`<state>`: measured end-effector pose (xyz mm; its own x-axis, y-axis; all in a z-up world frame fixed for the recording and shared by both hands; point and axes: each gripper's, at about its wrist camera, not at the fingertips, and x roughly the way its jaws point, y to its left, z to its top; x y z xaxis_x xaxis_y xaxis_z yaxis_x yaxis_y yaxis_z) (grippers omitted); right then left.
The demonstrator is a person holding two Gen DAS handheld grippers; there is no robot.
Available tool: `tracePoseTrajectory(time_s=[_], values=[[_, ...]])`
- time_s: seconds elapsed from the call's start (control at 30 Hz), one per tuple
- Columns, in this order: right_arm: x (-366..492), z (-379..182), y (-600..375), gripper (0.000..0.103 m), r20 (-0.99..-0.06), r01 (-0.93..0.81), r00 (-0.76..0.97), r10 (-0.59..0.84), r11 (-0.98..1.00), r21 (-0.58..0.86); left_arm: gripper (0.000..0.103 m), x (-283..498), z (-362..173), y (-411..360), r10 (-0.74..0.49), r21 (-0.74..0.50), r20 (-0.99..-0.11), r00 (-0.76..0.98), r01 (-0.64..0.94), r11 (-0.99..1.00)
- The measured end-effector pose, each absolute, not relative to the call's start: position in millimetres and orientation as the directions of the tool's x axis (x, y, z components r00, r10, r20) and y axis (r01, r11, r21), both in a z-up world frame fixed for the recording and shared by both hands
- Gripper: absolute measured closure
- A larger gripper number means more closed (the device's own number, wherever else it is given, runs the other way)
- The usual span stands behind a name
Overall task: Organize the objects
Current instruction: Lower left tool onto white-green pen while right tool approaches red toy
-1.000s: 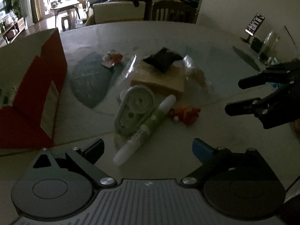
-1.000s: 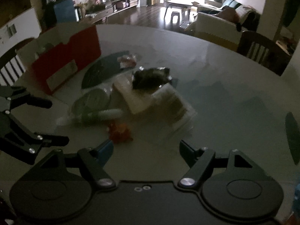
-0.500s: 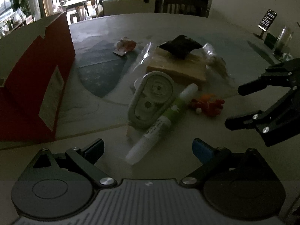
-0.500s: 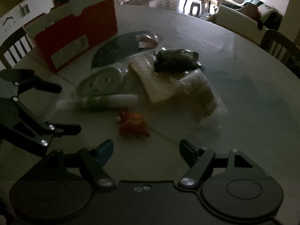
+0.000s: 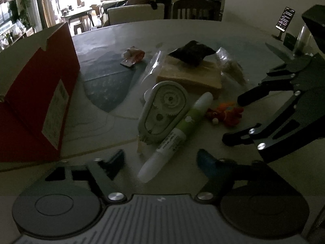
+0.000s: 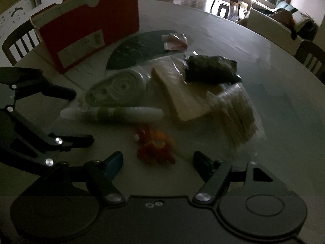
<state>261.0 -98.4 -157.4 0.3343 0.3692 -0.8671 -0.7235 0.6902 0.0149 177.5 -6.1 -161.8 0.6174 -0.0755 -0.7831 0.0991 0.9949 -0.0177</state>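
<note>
A white-and-green pen [image 5: 176,136] lies on the round table beside a grey correction-tape dispenser [image 5: 164,109]. My left gripper [image 5: 160,160] is open, low over the table, with the pen's near end between its fingers; nothing is gripped. A small orange-red toy [image 6: 156,148] lies just ahead of my right gripper [image 6: 157,158], which is open and empty. In the right wrist view the pen [image 6: 121,112] and dispenser [image 6: 117,89] lie behind the toy, and the left gripper [image 6: 80,118] stands open at the left. The right gripper [image 5: 233,122] shows at the right of the left wrist view, beside the toy [image 5: 227,113].
A red box [image 5: 36,93] stands open-topped at the left. Behind the pen lie a tan block [image 5: 191,75] in clear plastic, a dark packet [image 5: 193,52] on it, and a pink wrapper [image 5: 133,56]. A bag of sticks [image 6: 233,113] lies right of the block. A phone on a stand [image 5: 284,18] and chairs ring the table.
Both grippers have moved forward and lower. The left one has closed in on the pen's near end, the right one on the orange toy. Nothing has been gripped.
</note>
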Motion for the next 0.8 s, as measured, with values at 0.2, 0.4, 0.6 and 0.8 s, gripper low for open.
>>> tracePoseTrajectory(time_s=[0.2, 0.4, 0.6, 0.8], values=[[261.7, -155.1, -92.2, 0.049, -0.860, -0.740, 0.330, 0.389, 0.672, 0.020, 0.058, 175.0, -157.9, -6.5, -0.089, -0.027, -0.785, 0.614, 0.110, 0.994], [257.8, -153.7, -94.9, 0.062, -0.859, -0.736, 0.339, 0.383, 0.677, 0.012, 0.070, 171.7, -155.3, -18.5, -0.135, -0.034, -0.795, 0.591, 0.178, 0.983], [242.9, -152.6, -99.9, 0.065, -0.858, -0.740, 0.349, 0.377, 0.673, -0.005, 0.070, 161.9, -153.4, -31.5, -0.161, -0.037, -0.811, 0.563, 0.225, 0.974], [229.7, -151.9, -109.4, 0.065, -0.861, -0.727, 0.339, 0.379, 0.687, 0.016, 0.070, 150.7, -146.2, -41.4, -0.156, -0.016, -0.810, 0.565, 0.244, 0.970]])
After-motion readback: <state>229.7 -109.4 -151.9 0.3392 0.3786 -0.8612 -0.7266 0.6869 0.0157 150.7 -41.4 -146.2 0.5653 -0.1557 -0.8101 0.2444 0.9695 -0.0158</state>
